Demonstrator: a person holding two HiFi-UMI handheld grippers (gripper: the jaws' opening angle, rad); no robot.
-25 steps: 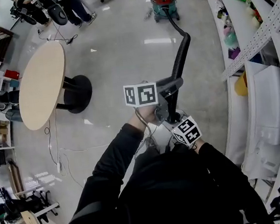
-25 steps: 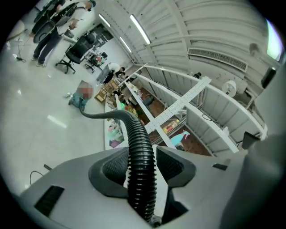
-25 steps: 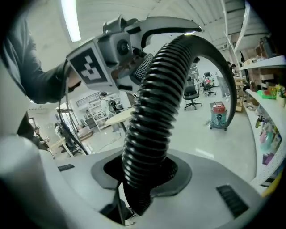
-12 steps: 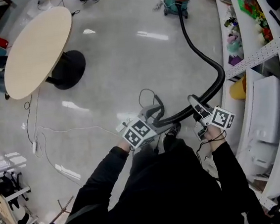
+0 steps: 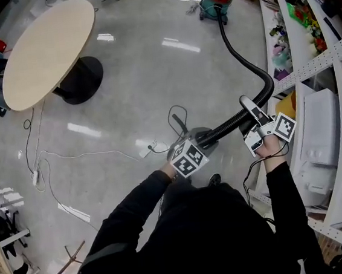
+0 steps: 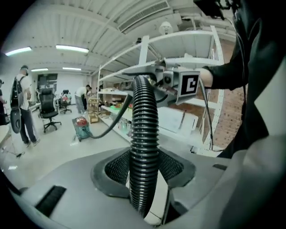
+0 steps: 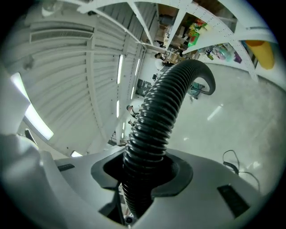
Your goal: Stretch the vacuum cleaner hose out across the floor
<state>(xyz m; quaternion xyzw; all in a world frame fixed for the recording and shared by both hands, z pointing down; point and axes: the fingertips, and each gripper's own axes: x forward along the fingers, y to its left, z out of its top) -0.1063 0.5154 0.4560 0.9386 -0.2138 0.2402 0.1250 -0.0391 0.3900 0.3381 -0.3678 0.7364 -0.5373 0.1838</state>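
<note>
Head view: the left claw (image 5: 203,139), its jaws having just been closing, and the right claw (image 5: 250,110) both grip the black hose (image 5: 238,50), which runs to the vacuum cleaner (image 5: 214,0).

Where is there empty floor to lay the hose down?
The shiny floor between the round table and the hose, up to the vacuum cleaner, is bare. It is crowded along the shelves and where white cables trail near the table.
</note>
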